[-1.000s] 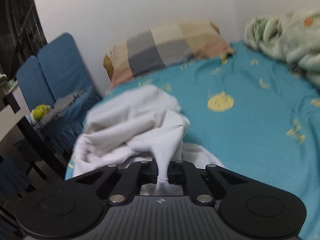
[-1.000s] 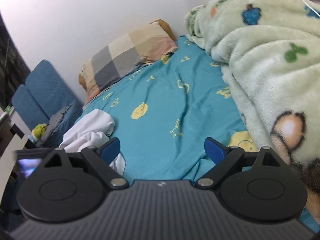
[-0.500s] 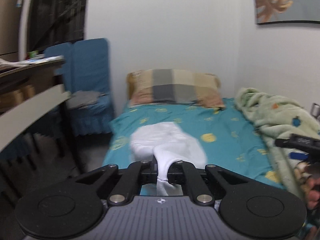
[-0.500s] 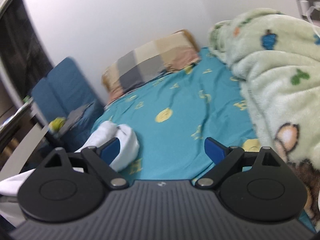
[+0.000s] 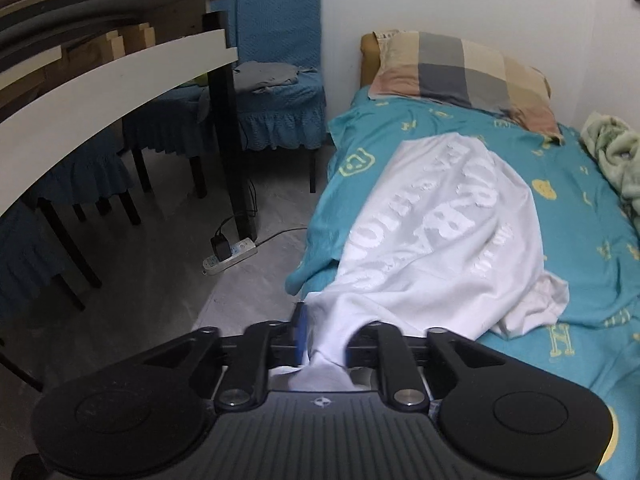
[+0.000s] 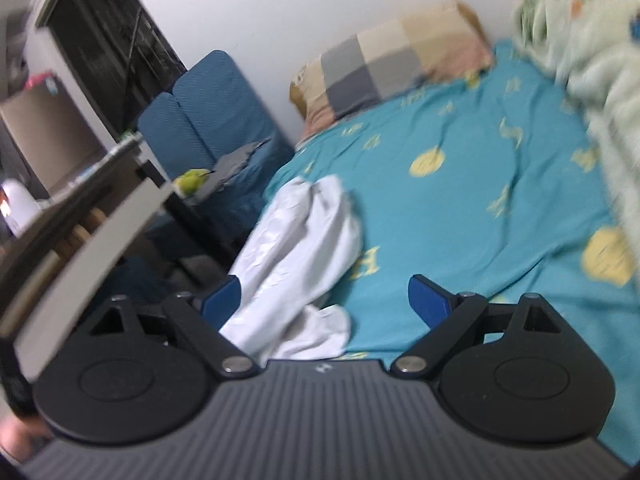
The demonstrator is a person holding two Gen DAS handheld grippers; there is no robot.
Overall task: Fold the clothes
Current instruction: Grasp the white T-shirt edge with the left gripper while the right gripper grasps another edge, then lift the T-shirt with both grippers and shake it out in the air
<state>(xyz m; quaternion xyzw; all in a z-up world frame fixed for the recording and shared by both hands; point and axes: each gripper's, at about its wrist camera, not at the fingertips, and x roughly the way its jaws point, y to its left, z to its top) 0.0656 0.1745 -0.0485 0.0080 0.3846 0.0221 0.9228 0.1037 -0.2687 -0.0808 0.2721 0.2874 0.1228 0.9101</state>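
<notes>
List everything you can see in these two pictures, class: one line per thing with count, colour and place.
white cotton T-shirt with raised lettering: one, white, draped along the bed's left edge
teal patterned bed sheet: one, teal with yellow prints, covering the bed
checked rectangular pillow: one, beige, grey and pink, at the bed's head
fluffy pale-green blanket: one, pale green, bed's right side
blue fabric-covered chairs: two, blue, by the wall
white power strip: one, white, on the floor
left claw: one, black, jaws just opening, T-shirt corner between them
right claw: one, black with blue pads, open beside the T-shirt
</notes>
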